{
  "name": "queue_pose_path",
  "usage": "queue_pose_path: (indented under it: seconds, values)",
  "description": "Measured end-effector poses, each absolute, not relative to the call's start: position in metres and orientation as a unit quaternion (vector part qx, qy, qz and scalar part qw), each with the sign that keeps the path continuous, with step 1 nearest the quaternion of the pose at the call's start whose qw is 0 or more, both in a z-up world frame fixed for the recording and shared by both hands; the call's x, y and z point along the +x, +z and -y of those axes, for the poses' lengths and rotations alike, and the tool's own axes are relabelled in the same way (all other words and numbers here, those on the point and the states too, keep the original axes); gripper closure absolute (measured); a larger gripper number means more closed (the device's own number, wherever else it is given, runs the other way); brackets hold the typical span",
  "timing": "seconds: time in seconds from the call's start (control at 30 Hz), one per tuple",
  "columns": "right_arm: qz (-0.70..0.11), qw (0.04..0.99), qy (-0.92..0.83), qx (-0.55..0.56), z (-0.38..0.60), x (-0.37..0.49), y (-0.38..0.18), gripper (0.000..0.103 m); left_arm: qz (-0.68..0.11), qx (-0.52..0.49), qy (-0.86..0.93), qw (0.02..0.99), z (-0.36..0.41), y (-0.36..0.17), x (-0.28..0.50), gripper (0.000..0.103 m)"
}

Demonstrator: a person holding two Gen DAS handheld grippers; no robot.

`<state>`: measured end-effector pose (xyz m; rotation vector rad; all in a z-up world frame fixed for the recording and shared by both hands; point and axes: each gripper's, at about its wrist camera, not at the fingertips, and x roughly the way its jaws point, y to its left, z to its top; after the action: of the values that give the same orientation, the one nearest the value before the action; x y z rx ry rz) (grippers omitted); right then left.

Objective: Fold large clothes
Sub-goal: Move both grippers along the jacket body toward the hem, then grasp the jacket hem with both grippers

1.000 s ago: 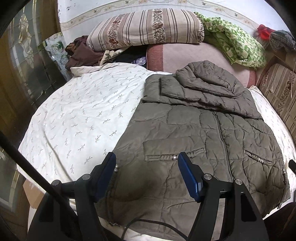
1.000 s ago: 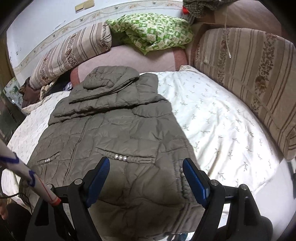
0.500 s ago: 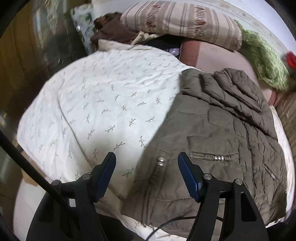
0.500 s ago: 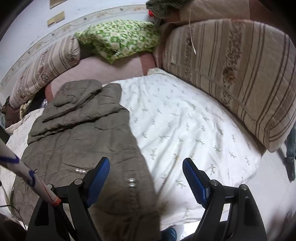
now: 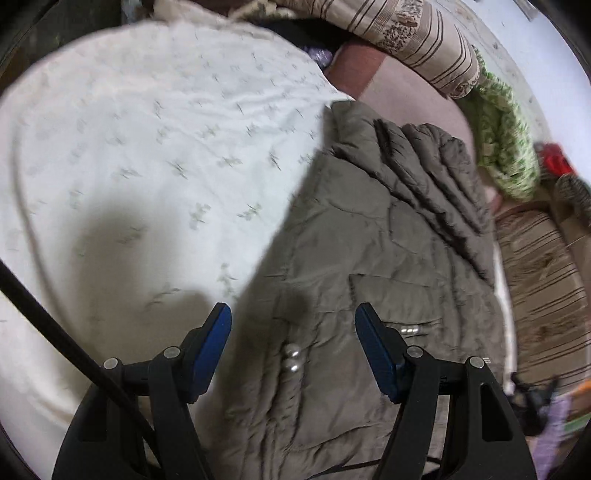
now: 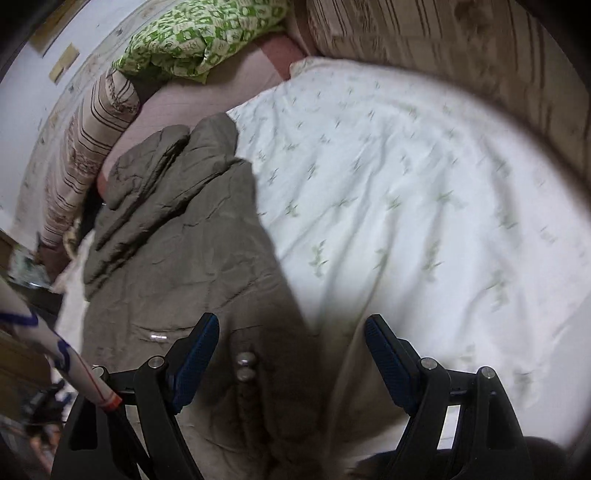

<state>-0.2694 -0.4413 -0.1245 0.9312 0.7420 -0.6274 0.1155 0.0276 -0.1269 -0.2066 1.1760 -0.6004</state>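
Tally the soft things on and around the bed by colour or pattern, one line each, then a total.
Olive quilted jacket: 1
White leaf-print quilt: 1
Brown striped cushions: 2
Green-and-white patterned bundle: 1
Total: 5

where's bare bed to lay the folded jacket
Bare white leaf-print sheet lies left of the olive quilted jacket, and a wider patch lies between the jacket and the striped bolster. The head end is crowded: striped pillow, green blanket.

One jacket (image 5: 369, 258), two striped cushions (image 5: 417, 40)
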Motion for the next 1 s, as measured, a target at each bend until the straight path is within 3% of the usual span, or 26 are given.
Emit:
queue_pose_path:
  seconds: [0.13,0.23,0.5,0.7,1.0]
  values:
    - [-0.345,0.781,-0.259,0.453,0.438,-0.261,-0.134,0.018,-0.569,-0.137,-0.305,0.751,-0.026,-0.145,0.126,0.034]
    - [-0.347,0.785,-0.227,0.461,0.432,-0.255,-0.136,0.026,-0.579,-0.148,-0.318,0.736,-0.024,-0.153,0.126,0.034]
    - [-0.377,0.788,-0.21,0.439,0.413,-0.243,-0.141,0.027,-0.595,-0.184,-0.339,0.705,-0.04,-0.166,0.114,0.035]
    - [-0.353,0.795,-0.188,0.456,0.404,-0.254,-0.136,0.046,-0.582,-0.166,-0.345,0.717,-0.046,-0.16,0.092,0.046]
    - [-0.358,0.783,-0.155,0.484,0.394,-0.268,-0.148,0.047,-0.579,-0.163,-0.351,0.717,-0.052,-0.163,0.074,0.048]
